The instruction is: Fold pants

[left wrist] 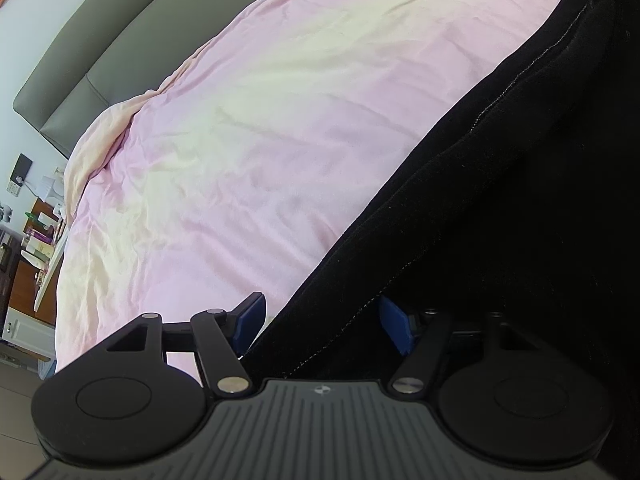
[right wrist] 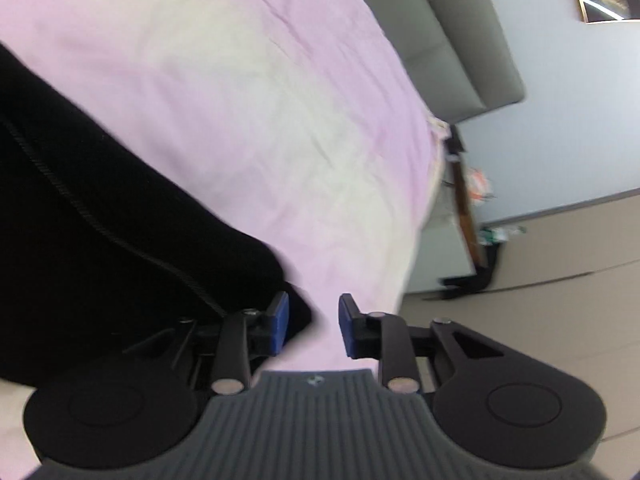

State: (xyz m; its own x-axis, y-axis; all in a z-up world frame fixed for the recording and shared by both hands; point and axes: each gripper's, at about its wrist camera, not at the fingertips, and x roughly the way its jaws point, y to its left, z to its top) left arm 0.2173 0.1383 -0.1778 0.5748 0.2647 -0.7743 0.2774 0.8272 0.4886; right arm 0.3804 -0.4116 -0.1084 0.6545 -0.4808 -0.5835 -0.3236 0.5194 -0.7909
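A pink sheet (left wrist: pixel 248 152) covers the bed. Black pants (left wrist: pixel 500 200) lie across it, filling the left wrist view from 1 to 5 o'clock. The left gripper (left wrist: pixel 320 324) stands wide, pants edge between its blue pads (left wrist: pixel 252 320), not pinched. The right gripper (right wrist: pixel 313 326) is narrowly parted, holding nothing, pants at 9 o'clock.

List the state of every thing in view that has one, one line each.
black pants: lying on the bed, an edge between the left gripper's pads, not folded flat yet.
left gripper: open wide, fabric between its pads, not pinched.
right gripper: open, nothing gripped, pants corner beside its left pad.
pink sheet: spread over the bed, wrinkled.
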